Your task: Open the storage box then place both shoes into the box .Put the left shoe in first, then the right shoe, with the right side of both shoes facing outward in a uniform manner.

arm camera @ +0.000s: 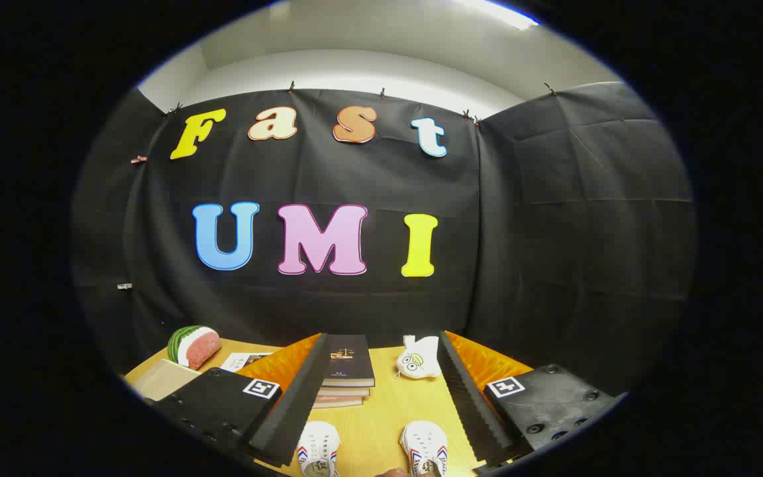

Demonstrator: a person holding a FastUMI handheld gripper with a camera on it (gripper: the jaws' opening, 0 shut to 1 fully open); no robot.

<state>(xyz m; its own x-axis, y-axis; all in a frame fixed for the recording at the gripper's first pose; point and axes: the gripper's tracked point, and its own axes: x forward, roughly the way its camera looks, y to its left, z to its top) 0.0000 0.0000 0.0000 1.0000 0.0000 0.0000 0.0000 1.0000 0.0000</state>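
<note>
- fake watermelon slice [194, 346] sits lower left on the yellow wooden surface [381, 424]
- tongs [381, 397] spread wide, holding nothing
- two white canvas shoes [318, 447] [424, 447] bottom centre between the fingers
- stack of dark books [347, 368] beyond them, white plush toy [418, 358] on its right

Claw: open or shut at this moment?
Open: the claw has its fingers spread wide, with both white shoes and bare table showing between them.

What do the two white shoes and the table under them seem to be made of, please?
The shoes look like matte white canvas with laces, though they are seen only in part. The table looks like pale wood or laminate, faintly grained and smooth. The gripper is open.
</note>
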